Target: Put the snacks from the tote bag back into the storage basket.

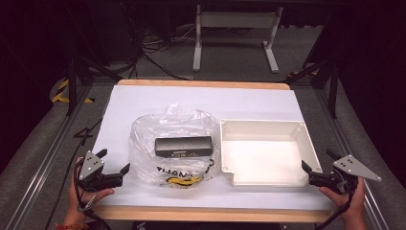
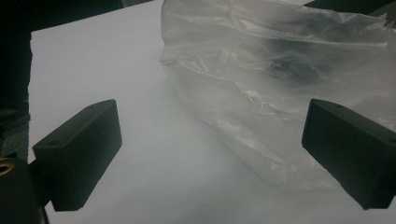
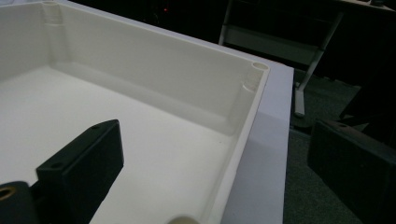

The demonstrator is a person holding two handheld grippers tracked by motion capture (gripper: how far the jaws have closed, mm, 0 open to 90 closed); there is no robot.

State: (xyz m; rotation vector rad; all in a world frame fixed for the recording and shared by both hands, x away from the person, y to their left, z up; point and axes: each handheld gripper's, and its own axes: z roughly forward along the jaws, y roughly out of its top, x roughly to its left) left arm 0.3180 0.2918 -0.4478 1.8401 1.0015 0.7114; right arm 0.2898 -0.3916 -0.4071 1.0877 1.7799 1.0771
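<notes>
A crumpled clear plastic bag (image 1: 174, 143) lies at the middle of the white table, with a black box (image 1: 183, 146) inside it and dark print and something yellow at its near end. To its right stands an empty white tray (image 1: 292, 128). My left gripper (image 1: 115, 167) is open at the table's near left corner, just left of the bag (image 2: 280, 84), its jaws wide apart with nothing between them. My right gripper (image 1: 320, 168) is open at the tray's near right corner, one jaw over the tray (image 3: 254, 93) floor and the other outside its wall.
The white sheet (image 1: 201, 98) covers a wooden table top, whose edge shows at front and back. Beyond the far edge are a white table frame (image 1: 234, 28), cables and dark stands on a grey floor.
</notes>
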